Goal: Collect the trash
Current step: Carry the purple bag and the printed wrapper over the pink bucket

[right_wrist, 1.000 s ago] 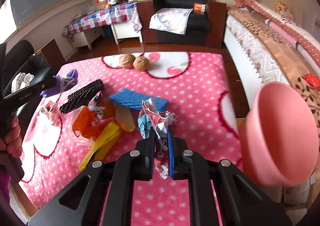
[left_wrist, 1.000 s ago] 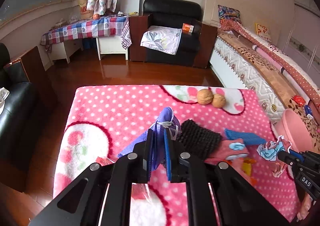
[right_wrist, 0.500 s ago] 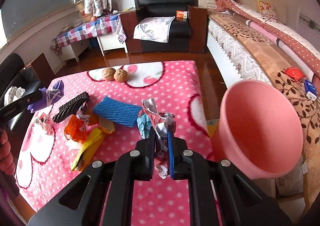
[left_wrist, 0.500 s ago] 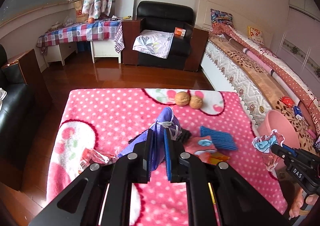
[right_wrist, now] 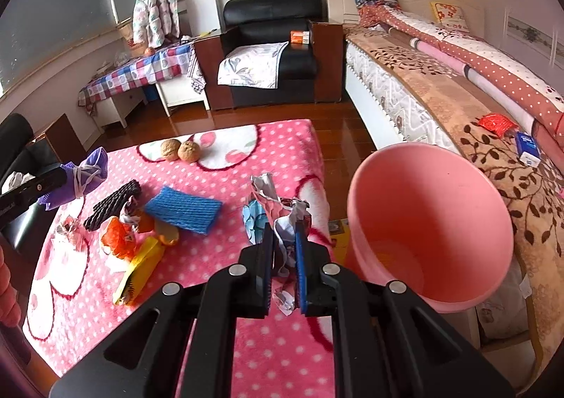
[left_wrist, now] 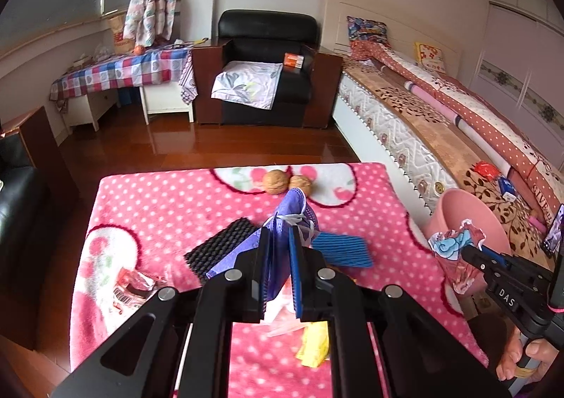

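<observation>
We hold crumpled wrapper (right_wrist: 282,218) clamped in right claw (right_wrist: 284,250); pink bin (right_wrist: 430,222) just right, nearer this hand. Left claw (left_wrist: 280,250) clamped on purple mask (left_wrist: 294,213), farther away.

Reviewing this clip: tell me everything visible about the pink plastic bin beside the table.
The pink plastic bin is a round, smooth, tapered tub, wide at the rim and narrowing toward the base. It stands upright between the pink polka-dot blanket-covered table and the patterned bed. Its mouth is open with no lid, and its inside looks mostly bare, with a faint yellowish patch near the bottom. Neither gripper touches it; the right gripper, shut on a crumpled printed wrapper, is just left of it.
</observation>
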Demonstrator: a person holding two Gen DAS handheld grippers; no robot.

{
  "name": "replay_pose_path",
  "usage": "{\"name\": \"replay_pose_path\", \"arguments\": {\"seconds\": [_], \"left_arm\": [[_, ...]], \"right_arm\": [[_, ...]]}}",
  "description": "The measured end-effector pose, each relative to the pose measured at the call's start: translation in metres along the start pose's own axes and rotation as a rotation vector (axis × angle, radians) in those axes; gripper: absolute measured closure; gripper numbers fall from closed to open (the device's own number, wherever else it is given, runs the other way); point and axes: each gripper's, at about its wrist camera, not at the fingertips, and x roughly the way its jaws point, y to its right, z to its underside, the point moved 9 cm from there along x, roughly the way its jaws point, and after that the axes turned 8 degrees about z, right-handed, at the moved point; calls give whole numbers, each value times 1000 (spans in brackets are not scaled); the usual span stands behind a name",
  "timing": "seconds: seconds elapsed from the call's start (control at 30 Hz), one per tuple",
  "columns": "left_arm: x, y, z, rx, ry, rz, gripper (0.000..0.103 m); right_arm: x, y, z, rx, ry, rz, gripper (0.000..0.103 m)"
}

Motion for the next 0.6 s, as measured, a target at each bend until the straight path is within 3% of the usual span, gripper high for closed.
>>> {"name": "replay_pose_path", "arguments": {"seconds": [0.6], "left_arm": [[13, 62, 2, 75, -27, 77, 93]], "right_arm": [[-7, 40, -1, 53, 41, 72, 92]]}}
